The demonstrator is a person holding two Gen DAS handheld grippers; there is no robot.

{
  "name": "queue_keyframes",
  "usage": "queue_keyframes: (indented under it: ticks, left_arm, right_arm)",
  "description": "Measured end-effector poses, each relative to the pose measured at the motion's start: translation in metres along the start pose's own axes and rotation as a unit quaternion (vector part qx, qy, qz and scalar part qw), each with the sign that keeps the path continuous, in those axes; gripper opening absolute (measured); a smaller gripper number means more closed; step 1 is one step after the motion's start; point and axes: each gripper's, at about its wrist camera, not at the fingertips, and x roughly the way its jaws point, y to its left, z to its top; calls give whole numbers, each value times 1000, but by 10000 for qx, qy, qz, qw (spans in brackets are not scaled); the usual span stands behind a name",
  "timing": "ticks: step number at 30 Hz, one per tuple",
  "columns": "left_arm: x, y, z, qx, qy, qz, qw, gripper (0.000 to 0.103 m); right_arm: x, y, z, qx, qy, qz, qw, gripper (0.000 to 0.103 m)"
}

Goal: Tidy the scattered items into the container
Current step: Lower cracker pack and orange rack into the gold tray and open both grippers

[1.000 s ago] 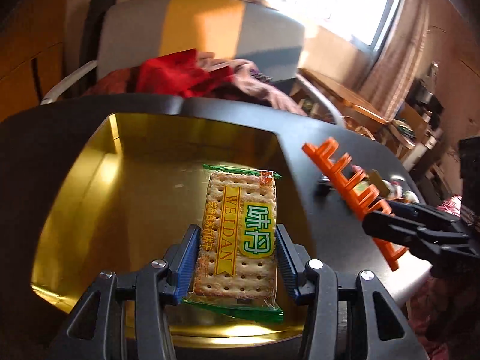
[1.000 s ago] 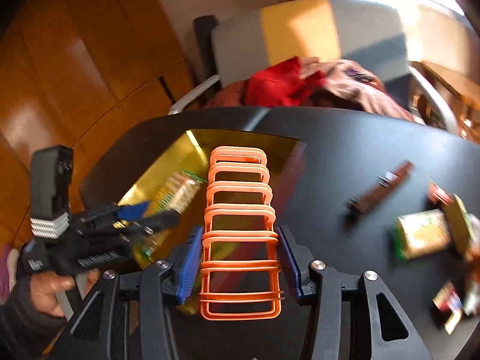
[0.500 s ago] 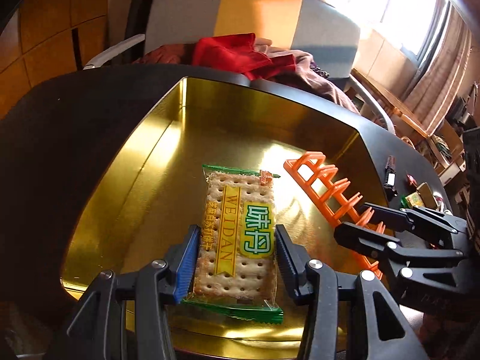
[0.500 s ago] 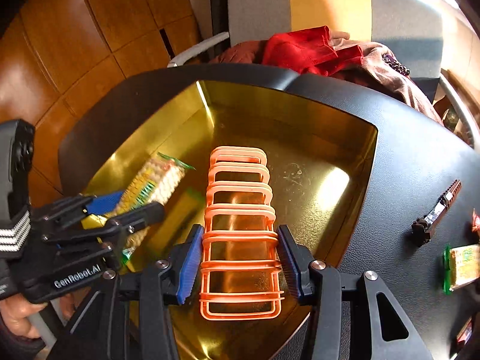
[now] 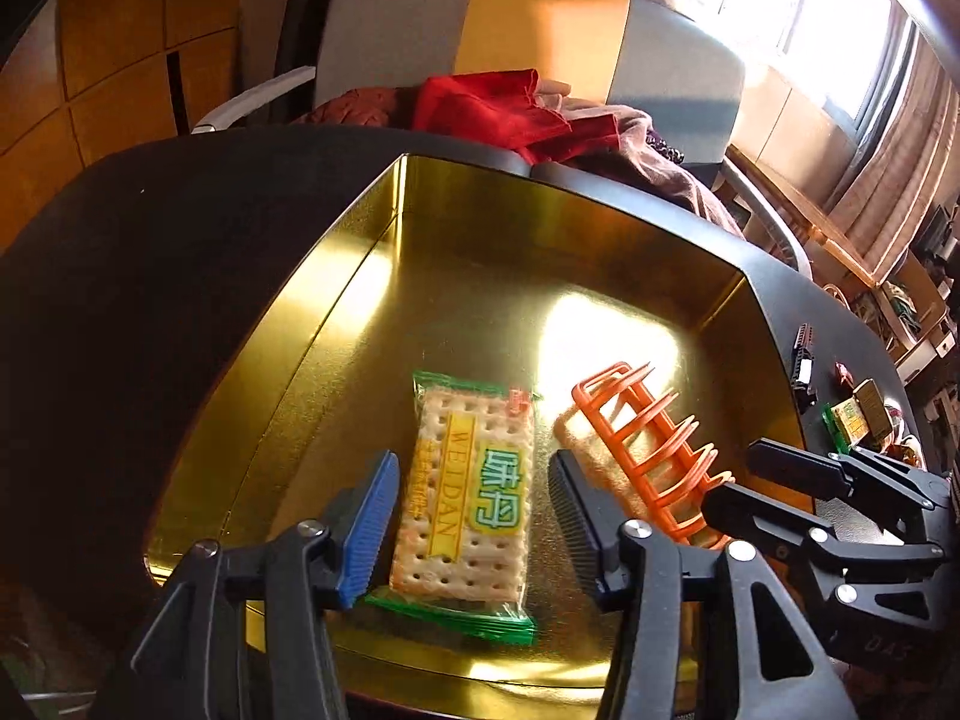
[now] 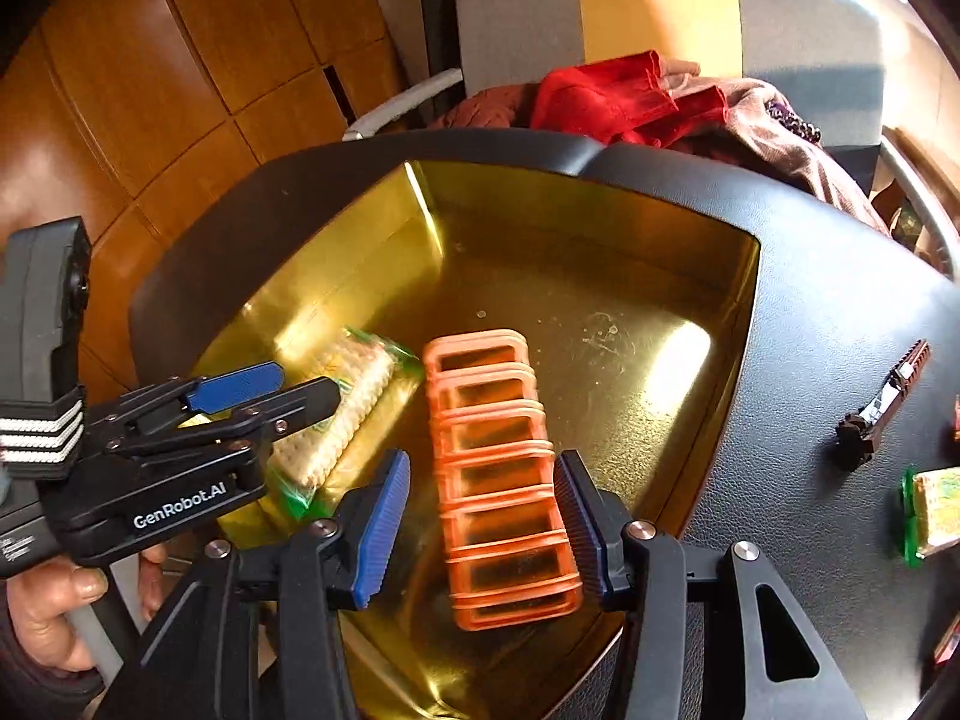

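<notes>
Left wrist view: left gripper [image 5: 471,516] open wide, cracker packet [image 5: 465,495] lying free between its fingers, near the gold tray's [image 5: 336,300] front edge.

Right wrist view: right gripper [image 6: 483,531] likewise spread, orange rack [image 6: 501,468] released inside the tray.

Lived-in home: clothes-heaped armchair [image 5: 540,48], curtained window [image 5: 888,138] (sunlit).
</notes>
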Motion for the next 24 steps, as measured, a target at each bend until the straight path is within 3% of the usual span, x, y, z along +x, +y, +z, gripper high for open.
queue_keyframes:
  ticks: [6,11,16,24]
  left_arm:
    - [-26,-17,2,221,-270,-19,9994,63]
    - [-46,-45,2,416,-400,-356,9977,63]
    - [-50,-90,0,727,-206,-926,9928,63]
    - [-32,-186,-4,1544,111,-1294,9794,63]
  right_arm:
    - [-32,-6,-15,167,-463,-34,9988,62]
    - [-63,-39,-47,694,-727,-238,9947,65]
    - [-90,-87,-88,1414,-787,-514,9855,65]
    - [-134,-150,-148,2225,-975,-1124,9635,73]
